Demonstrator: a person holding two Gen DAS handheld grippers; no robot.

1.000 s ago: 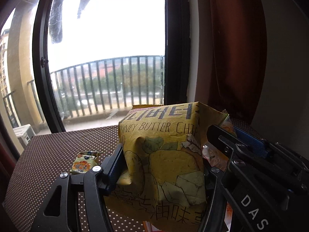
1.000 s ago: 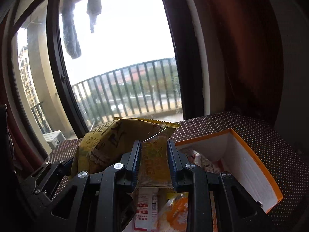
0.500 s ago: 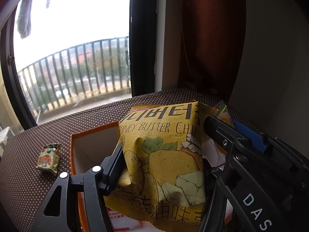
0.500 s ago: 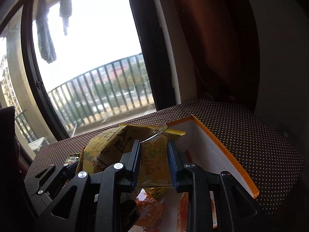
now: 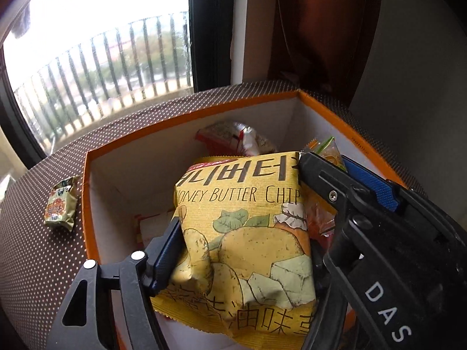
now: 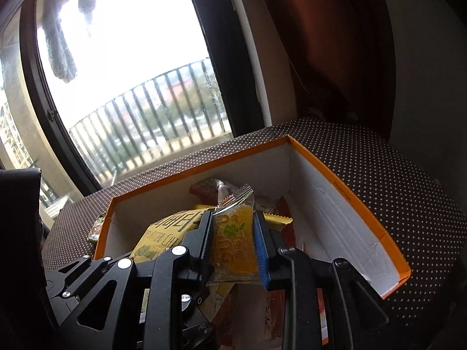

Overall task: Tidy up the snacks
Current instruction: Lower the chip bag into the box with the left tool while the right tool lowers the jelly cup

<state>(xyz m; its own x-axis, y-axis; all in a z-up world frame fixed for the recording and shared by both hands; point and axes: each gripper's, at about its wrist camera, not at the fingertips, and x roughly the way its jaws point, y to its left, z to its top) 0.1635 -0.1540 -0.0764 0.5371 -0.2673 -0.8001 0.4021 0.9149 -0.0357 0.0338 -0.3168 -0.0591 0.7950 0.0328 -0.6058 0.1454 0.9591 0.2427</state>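
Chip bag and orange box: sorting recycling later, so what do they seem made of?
The chip bag looks like thin, matte printed plastic film; it creases and dents. The orange box seems to be rigid cardboard: straight walls, white matte inside, folded corner.

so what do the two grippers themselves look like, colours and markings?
Both are black plastic linkage frames with triangular cutouts and silver screw heads. The left gripper and right gripper carry ribbed blue finger pads. White "DAS" lettering marks the right one's body. No cables or sleeves visible.
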